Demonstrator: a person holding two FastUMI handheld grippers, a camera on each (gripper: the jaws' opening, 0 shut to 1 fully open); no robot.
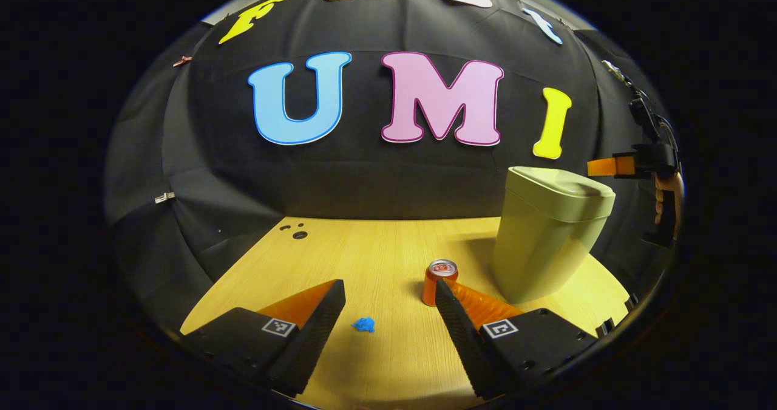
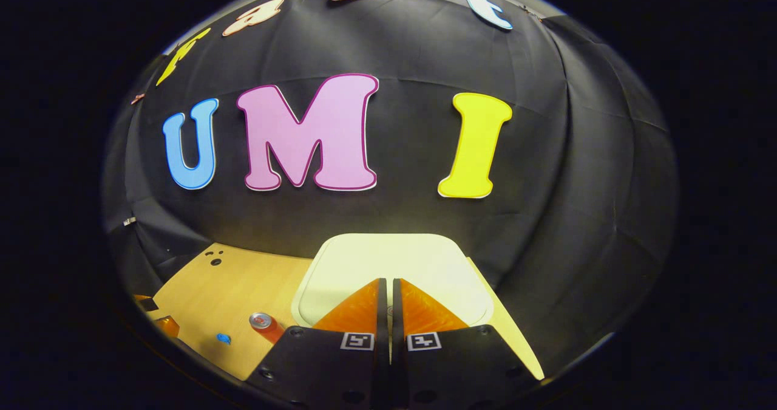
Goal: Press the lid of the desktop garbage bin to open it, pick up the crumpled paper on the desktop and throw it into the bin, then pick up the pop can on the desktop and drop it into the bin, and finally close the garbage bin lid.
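Garbage bin: one, pale green, standing upright on the far right of the tabletop, lid down and flat. In the right gripper view the lid lies directly beneath and just ahead of the right gripper, whose jaws are together with nothing between them, tips over the lid's near half; contact cannot be confirmed. This looks like the press-to-open step, and the right gripper is plainly the nearer one: a downward push is what the move calls for.

Left gripper: jaws wide apart, low over the near tabletop. One blue crumpled paper lies on the wood between them. One pop can, red, upright, stands by the right jaw, just left of the bin.
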